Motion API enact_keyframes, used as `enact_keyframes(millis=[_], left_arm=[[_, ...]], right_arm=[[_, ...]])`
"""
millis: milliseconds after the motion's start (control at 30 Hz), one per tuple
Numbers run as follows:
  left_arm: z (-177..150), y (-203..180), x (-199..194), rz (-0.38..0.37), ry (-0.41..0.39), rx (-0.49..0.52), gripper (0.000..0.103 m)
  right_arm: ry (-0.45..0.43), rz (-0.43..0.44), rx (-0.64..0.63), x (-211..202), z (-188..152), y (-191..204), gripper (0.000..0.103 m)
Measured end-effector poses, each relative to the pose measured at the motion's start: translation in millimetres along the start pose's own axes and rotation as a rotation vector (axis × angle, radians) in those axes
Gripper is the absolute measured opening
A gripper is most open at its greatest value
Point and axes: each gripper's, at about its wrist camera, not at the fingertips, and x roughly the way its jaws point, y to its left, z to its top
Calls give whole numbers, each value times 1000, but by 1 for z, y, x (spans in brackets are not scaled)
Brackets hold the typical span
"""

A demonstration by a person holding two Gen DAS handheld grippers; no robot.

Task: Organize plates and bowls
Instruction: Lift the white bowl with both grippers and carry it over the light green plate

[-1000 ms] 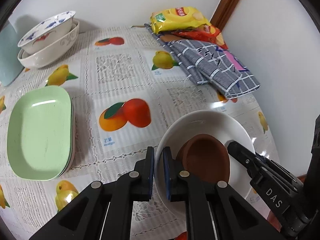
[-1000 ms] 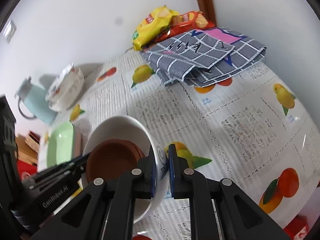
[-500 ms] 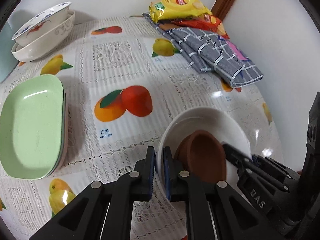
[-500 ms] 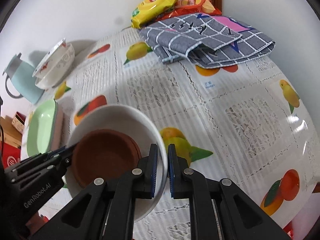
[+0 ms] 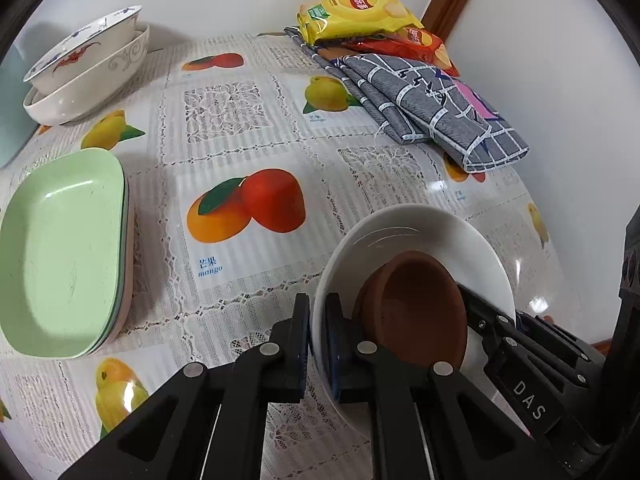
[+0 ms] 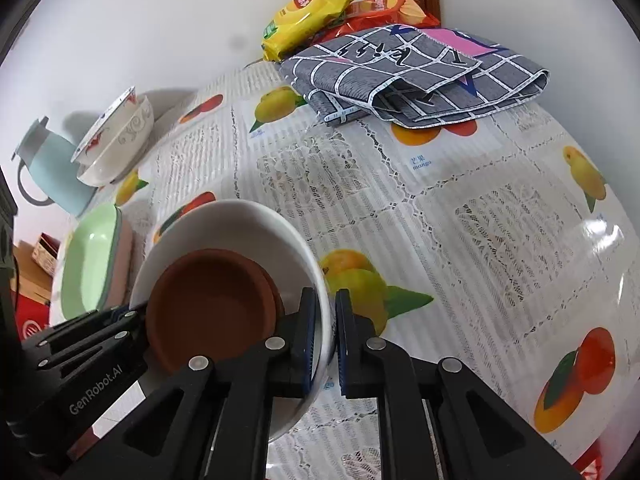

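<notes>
White bowl (image 5: 420, 232) with brown dishes (image 5: 416, 308) is clamped by my left hand-held gripper (image 5: 318, 340) and right hand-held gripper (image 6: 326, 336); green plates (image 5: 60, 248) and patterned bowls (image 5: 88, 68) sit stacked, so I judge it nearly done.

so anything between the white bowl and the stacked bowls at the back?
Nothing visible. The white bowl, gripped at opposite rims by the left gripper and right gripper, has only bare tablecloth before the stacked bowls. Green plates sit off to the side.

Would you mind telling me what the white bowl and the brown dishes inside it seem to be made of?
White bowl: probably glazed ceramic; its smooth surface shows bright reflections. Brown dishes: possibly unglazed terracotta or matte plastic; they look dull, with no shine.
</notes>
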Motion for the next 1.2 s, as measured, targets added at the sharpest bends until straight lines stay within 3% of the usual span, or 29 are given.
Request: enact_keyframes(millis=[467, 1200], left_arm=[[18, 7, -45, 4, -71, -10, 8], [36, 65, -84, 20, -126, -67, 8]], right_arm=[[-67, 34, -14, -34, 21, 24, 10], [-108, 68, -69, -44, 43, 92, 10]])
